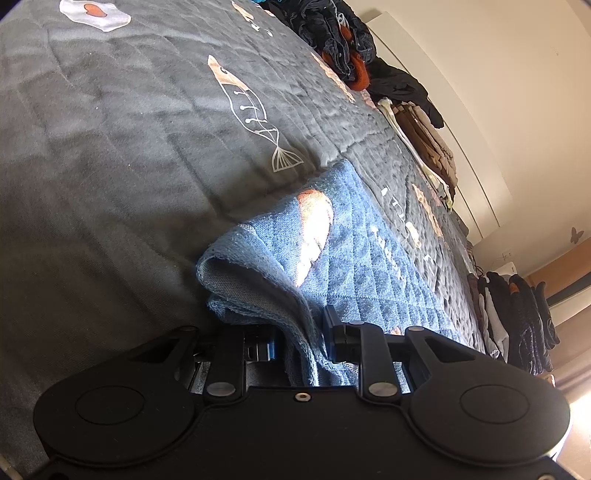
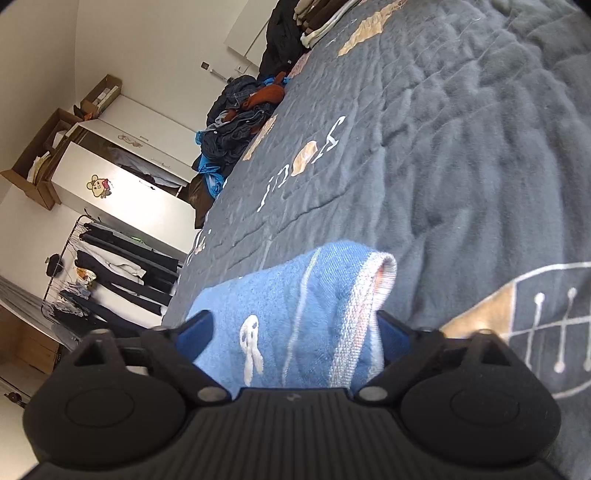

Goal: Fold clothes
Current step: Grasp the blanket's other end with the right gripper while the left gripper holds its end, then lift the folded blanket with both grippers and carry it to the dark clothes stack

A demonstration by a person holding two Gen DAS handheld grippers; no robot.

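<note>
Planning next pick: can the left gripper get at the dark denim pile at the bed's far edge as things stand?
Probably not yet. The left gripper has blue quilted fabric between its fingers, so it isn't free. The denim pile lies far across the bedspread; nothing else blocks the path.

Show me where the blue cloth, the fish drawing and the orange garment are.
Blue cloth [image 1: 343, 243]: left wrist view, its quilted top face.
Fish drawing [image 1: 245, 107]: left wrist view, the outlined body on the grey bedspread.
Orange garment [image 2: 267, 95]: right wrist view, its exposed fold in the clothes pile.

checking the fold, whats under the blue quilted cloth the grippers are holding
Under the blue quilted cloth lies the grey bedspread. Its folded layers hide whatever sits directly beneath, and the left gripper and right gripper grip its edges.
</note>
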